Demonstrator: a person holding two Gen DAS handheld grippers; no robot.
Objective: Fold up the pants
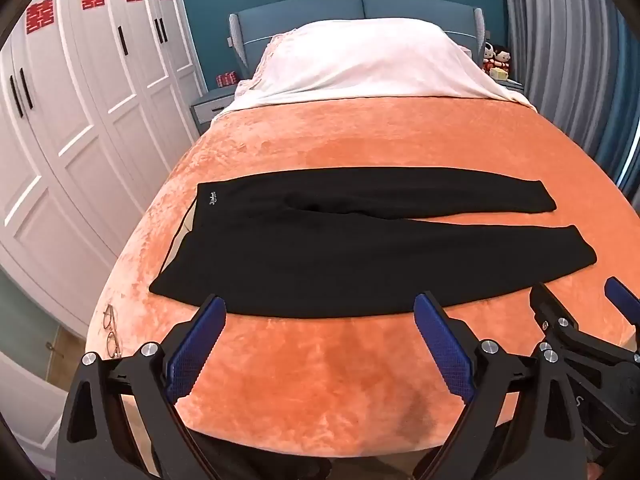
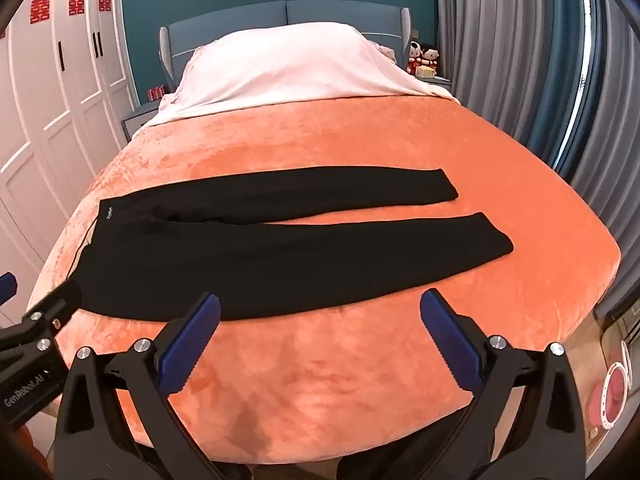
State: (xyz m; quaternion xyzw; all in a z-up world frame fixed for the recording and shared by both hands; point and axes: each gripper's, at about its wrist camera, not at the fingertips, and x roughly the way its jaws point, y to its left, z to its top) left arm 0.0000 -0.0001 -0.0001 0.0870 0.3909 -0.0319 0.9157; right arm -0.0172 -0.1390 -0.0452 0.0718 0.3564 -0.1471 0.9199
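An orange blanket (image 1: 360, 140) is spread over the bed. Black pants (image 1: 360, 256) are laid flat across it, waist at the left, legs stretched rightward and slightly parted. The left gripper (image 1: 320, 312) and right gripper (image 2: 320, 312) are held above the near edge, jaws spread wide, nothing between them. Glasses (image 1: 111, 332) are seen at the blanket's left edge.

Matt black cloth pants (image 1: 360, 248), plush orange velvety blanket (image 1: 360, 136)
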